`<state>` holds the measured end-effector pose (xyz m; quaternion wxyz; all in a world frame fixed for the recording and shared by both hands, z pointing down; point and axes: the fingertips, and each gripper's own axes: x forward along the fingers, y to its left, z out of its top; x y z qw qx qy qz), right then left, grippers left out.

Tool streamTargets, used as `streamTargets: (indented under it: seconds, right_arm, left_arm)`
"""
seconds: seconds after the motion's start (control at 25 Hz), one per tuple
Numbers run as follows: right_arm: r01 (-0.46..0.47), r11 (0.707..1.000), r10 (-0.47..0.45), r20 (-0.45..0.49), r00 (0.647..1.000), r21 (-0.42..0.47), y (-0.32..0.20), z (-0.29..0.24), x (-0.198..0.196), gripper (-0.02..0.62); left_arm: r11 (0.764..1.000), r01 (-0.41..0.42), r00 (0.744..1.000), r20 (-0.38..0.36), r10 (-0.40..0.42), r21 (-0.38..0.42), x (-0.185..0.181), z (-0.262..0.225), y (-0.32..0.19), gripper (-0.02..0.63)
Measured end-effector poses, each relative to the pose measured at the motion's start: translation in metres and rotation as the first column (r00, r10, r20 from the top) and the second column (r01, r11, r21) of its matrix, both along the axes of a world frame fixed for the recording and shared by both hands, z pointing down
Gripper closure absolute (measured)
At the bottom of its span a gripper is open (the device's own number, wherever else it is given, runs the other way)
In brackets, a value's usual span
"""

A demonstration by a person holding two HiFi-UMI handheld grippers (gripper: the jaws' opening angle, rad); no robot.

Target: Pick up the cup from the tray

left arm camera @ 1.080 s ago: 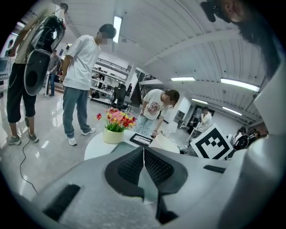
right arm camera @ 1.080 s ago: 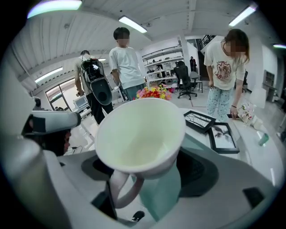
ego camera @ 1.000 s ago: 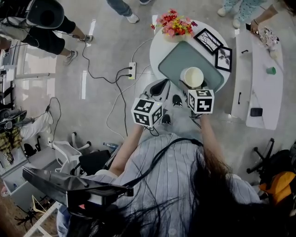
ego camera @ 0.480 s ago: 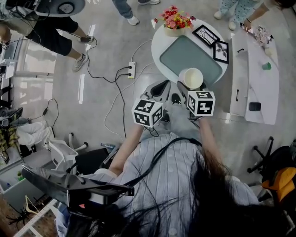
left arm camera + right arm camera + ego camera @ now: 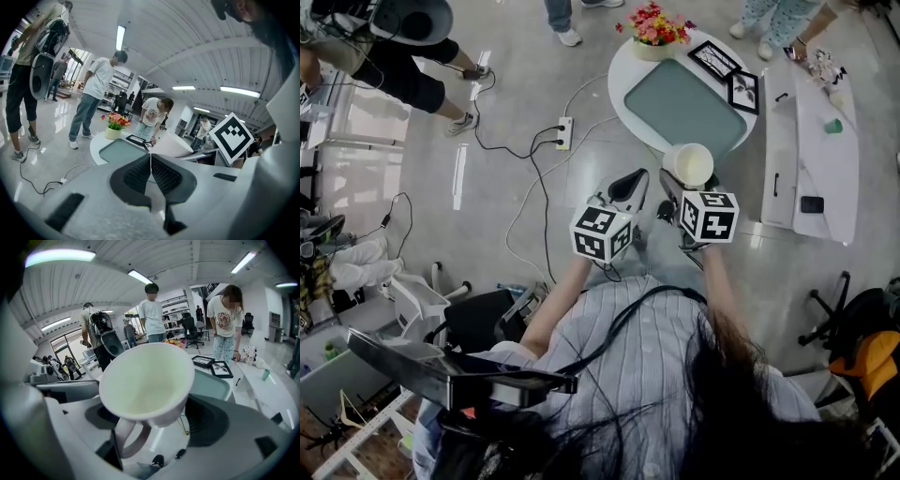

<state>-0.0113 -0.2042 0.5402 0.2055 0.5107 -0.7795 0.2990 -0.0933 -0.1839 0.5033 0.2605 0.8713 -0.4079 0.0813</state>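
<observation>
— White ceramic cup with a loop handle (image 5: 687, 163): where is it?
— Clamped in the right gripper (image 5: 677, 185), off the grey-green rounded tray (image 5: 684, 101). In the head view it hangs at the near edge of the round white table (image 5: 623, 80), on the near side of the tray.
— Over the table or past it?
— Hard to say from above; it looks to sit about at the rim.
— How is it held?
— In the right gripper view the cup fills the middle. It is tilted, with its mouth toward the camera and the handle low on the left, beside the left jaw. The dark ribbed pad (image 5: 208, 420) of the other jaw shows behind the cup's right side. The cup hides the exact spots where the jaws touch it.
— And the left gripper (image 5: 627, 184)?
— Jaws pressed together, their dark mesh pads (image 5: 164, 176) meeting along a thin seam. It is held just beside the right one, above the grey floor (image 5: 506, 216).
— What else is on the table?
— A cream pot of red and yellow flowers (image 5: 654, 30) stands at the far edge, and two black picture frames (image 5: 717, 60) lie along the tray's right side. A white power strip (image 5: 565, 133) lies on the floor to the table's left, with black cables (image 5: 511, 155) running from it.
</observation>
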Motion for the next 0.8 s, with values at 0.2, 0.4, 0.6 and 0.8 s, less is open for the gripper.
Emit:
streamTargets:
  seconds: [0.2,0.4,0.6,0.8]
  right_arm:
    - [0.002,1.000,-0.002,0.001,1.000,0.014,0.024,-0.004,0.009,0.195]
    - [-0.014,1.000,0.014,0.020,1.000,0.021,0.050,-0.010,0.031,0.195]
    - [0.014,0.999,-0.015,0.029,0.999,0.032,0.077,-0.014,0.051,0.195]
    - [0.043,0.999,-0.044,0.036,0.998,0.031,0.117,-0.014,0.077,0.195]
  left_arm:
    - [1.000,0.005,1.000,-0.016,-0.005,-0.013,0.007,0.002,0.018,0.591]
    - [1.000,-0.011,1.000,-0.007,0.011,0.002,0.030,-0.004,0.038,0.591]
    - [1.000,0.014,1.000,0.002,-0.014,0.021,0.054,-0.012,0.061,0.591]
    - [0.998,0.040,0.999,0.006,-0.041,0.038,0.081,-0.019,0.103,0.591]
